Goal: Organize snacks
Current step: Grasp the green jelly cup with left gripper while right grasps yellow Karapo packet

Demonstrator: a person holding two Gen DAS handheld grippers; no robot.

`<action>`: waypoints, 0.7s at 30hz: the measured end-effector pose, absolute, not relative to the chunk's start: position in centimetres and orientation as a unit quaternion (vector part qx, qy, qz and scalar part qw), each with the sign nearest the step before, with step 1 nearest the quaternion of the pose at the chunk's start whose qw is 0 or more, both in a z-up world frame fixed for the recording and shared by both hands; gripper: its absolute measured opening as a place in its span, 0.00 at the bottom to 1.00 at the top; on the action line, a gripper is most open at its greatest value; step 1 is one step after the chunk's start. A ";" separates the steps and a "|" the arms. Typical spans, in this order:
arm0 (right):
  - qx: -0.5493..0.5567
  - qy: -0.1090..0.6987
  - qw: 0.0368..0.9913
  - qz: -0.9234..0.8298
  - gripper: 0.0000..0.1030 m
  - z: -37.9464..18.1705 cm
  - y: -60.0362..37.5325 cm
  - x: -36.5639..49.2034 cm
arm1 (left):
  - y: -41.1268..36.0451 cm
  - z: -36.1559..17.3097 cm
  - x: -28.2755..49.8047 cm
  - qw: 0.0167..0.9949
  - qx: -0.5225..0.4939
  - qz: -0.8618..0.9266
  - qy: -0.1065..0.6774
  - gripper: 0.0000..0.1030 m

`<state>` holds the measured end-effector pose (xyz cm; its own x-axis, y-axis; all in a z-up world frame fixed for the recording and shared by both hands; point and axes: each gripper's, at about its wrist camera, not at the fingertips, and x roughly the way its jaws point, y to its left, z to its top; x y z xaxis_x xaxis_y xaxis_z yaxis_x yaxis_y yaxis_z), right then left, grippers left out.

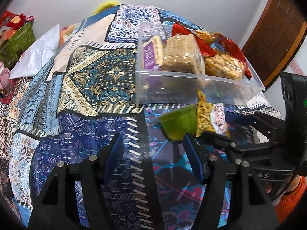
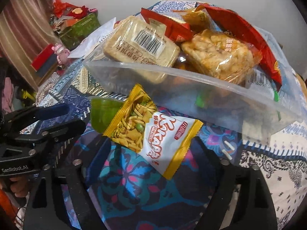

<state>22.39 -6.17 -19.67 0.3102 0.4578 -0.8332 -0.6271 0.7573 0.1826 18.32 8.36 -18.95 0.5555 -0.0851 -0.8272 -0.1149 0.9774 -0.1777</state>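
Observation:
A clear plastic bin (image 1: 191,80) (image 2: 191,95) stands on the patterned cloth, piled with wrapped rice cakes (image 1: 182,53) (image 2: 142,42) and red snack bags (image 2: 243,32). A yellow-and-white snack packet (image 2: 151,132) (image 1: 209,120) lies in front of the bin, between my right gripper's (image 2: 153,147) wide-open fingers. A green jelly cup (image 1: 178,122) (image 2: 104,112) sits beside the packet. My left gripper (image 1: 151,145) is open and empty, just short of the cup; it also shows in the right wrist view (image 2: 57,118).
The patterned blue cloth (image 1: 92,99) covers the surface. A white bag (image 1: 38,53), a green box with red items (image 2: 76,28) and a pink toy (image 2: 61,51) lie at the far left. A wooden door (image 1: 272,38) stands at the right.

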 end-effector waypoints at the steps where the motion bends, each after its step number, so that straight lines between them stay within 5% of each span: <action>1: -0.087 0.480 0.805 0.338 0.64 -19.6 -6.4 22.4 | 8.1 -18.9 18.4 0.876 -0.106 0.005 0.471 0.63; 6: -0.080 0.475 0.806 0.343 0.45 -19.4 -7.4 22.2 | 7.0 -19.0 19.2 0.875 -0.105 -0.005 0.472 0.63; 11: -0.087 0.464 0.815 0.336 0.37 -19.0 -8.6 21.8 | 6.1 -19.4 20.6 0.872 -0.110 -0.012 0.476 0.63; 18: -0.054 0.455 0.832 0.313 0.36 -18.3 -11.1 21.3 | 5.2 -20.8 22.5 0.867 -0.116 -0.013 0.485 0.62; 21: -0.042 0.452 0.835 0.310 0.36 -17.8 -11.8 21.0 | 4.6 -20.9 22.6 0.870 -0.109 -0.021 0.480 0.48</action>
